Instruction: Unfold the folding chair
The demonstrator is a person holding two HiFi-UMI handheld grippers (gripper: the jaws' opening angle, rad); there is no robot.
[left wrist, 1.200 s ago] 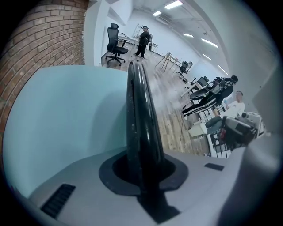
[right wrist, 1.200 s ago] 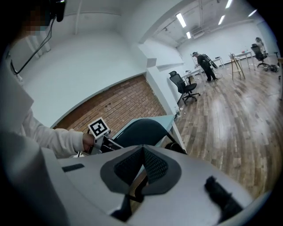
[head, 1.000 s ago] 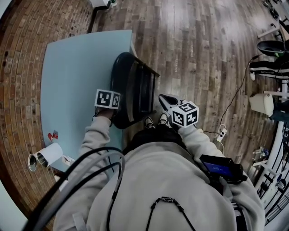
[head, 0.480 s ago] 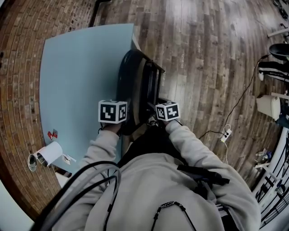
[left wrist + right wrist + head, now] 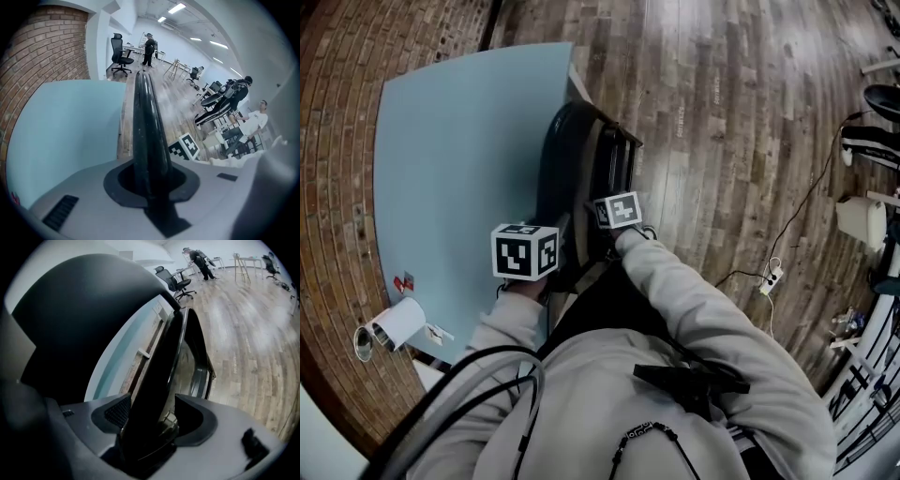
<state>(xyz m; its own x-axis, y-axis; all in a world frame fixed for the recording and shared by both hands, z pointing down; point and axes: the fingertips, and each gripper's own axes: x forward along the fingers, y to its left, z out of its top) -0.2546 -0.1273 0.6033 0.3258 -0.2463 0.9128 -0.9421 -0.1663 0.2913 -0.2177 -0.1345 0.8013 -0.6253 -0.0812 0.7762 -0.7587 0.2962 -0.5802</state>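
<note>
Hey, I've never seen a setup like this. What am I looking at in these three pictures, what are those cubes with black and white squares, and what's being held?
There is no robot here. A person holds a two-jaw gripper in each hand, and the patterned cubes are parts of those grippers. One picture comes from a camera on the person's head, looking steeply down. The other two come from cameras riding on each gripper, looking along its jaws. Below stands a black folding chair, still folded, beside a pale blue surface on a wooden floor. The left gripper is closed on the edge of one chair panel. The right gripper has just been opening its jaws; another chair panel stands between them, not clamped.
</note>
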